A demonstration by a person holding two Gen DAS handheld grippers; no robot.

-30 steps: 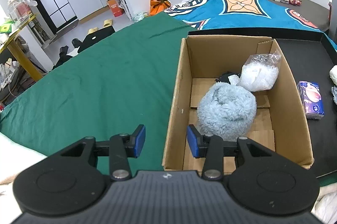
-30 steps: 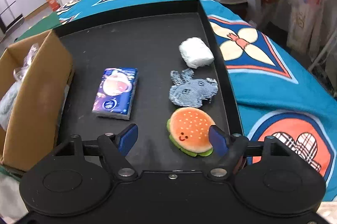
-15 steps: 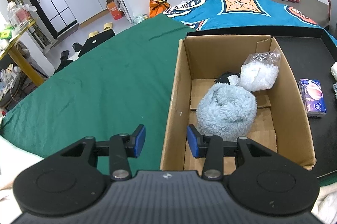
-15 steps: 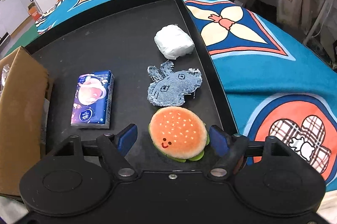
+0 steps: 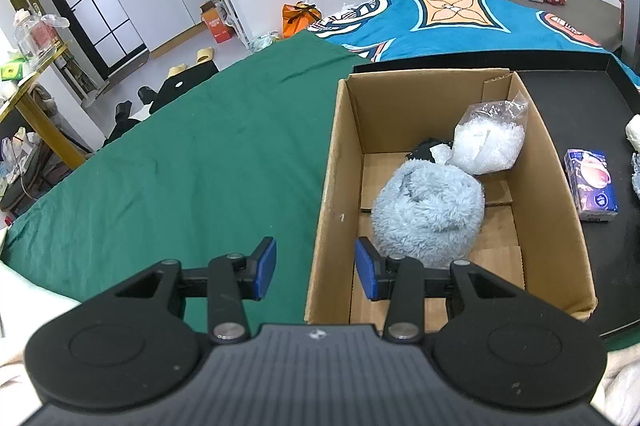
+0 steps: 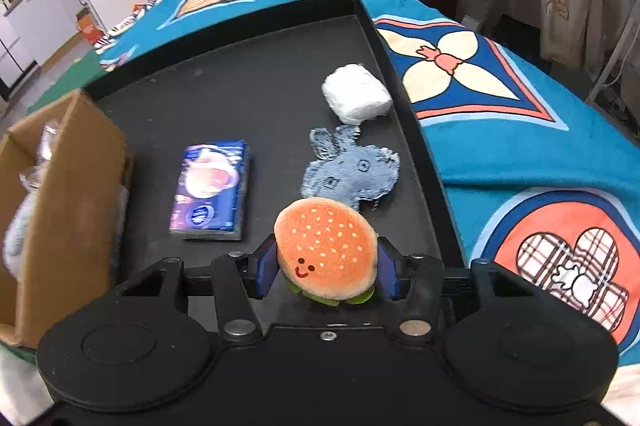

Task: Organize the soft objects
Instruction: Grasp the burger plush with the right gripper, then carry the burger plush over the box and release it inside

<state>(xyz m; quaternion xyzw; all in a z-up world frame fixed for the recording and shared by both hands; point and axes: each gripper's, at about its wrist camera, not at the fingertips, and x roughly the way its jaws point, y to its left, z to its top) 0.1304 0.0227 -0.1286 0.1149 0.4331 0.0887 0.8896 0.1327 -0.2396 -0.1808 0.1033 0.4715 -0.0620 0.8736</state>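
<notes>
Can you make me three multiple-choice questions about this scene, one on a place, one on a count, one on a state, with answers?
1. Where does the fluffy light-blue plush ball lie?
A. in the brown cardboard box
B. on the black tray
C. on the green cloth

2. How many items lie loose on the black tray beyond the burger?
A. one
B. three
C. five

3. What are the right tongs doing?
A. standing wide apart, empty
B. closed on the orange plush hamburger toy
C. gripping the box wall

Answers:
1 A: it sits inside the box walls.
2 B: purple tissue pack, denim animal patch, white wrapped bundle.
3 B: both blue pads press the burger's sides, having just been closing.
</notes>
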